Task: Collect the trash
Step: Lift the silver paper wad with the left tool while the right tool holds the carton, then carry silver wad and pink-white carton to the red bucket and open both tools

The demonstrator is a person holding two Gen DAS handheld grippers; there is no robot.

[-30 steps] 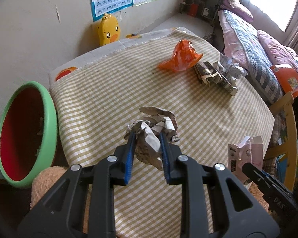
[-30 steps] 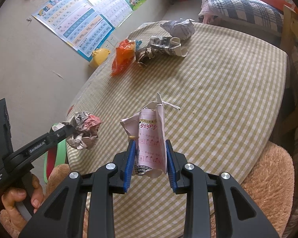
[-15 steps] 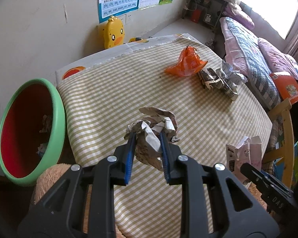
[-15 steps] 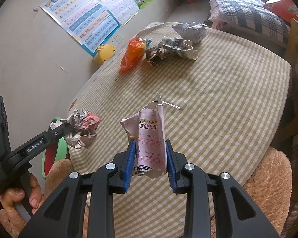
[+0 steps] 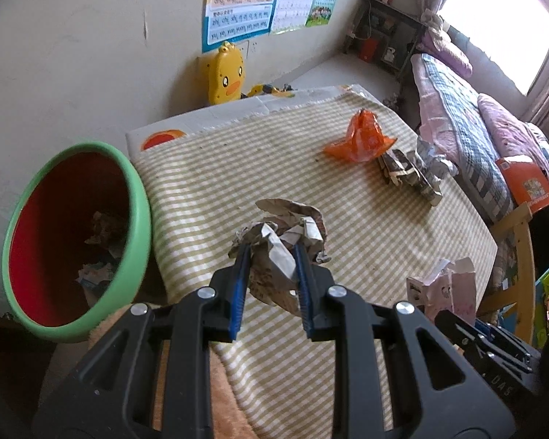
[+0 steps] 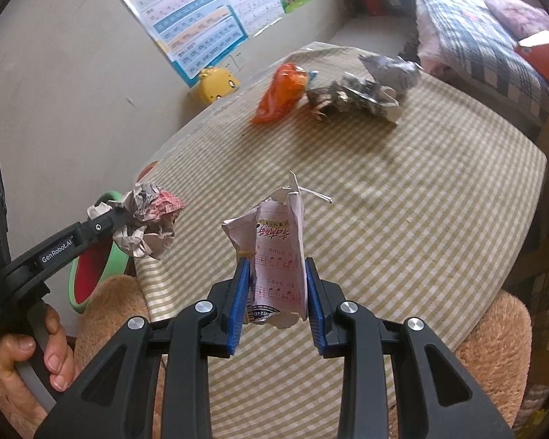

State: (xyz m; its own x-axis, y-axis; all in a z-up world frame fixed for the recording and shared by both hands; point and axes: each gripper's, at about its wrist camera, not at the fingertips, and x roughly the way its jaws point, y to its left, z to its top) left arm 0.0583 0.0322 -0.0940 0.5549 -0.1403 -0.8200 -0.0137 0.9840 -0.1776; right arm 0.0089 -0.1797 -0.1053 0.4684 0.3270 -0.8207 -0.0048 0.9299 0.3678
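My left gripper (image 5: 271,256) is shut on a crumpled newspaper ball (image 5: 285,234), held above the checked tablecloth (image 5: 238,168). In the right wrist view the same ball (image 6: 150,223) hangs at the left in the left gripper (image 6: 124,219). My right gripper (image 6: 276,267) is shut on a torn pink paper packet (image 6: 278,252) with red print. The packet (image 5: 446,289) also shows low at the right in the left wrist view. A green-rimmed red bin (image 5: 73,237) with scraps inside stands left of the table. An orange plastic bag (image 5: 362,139) and crumpled papers (image 5: 410,172) lie at the far side.
A yellow duck toy (image 5: 227,73) leans on the wall under posters. A bed (image 5: 468,128) runs along the right. A brown plush cushion (image 6: 494,336) sits at the table's near edge. A person's hand (image 6: 29,358) grips the left tool's handle.
Both grippers have drifted left towards the bin with their loads still held. The bin shows more of its inside in the left wrist view; the table trash has shifted right.
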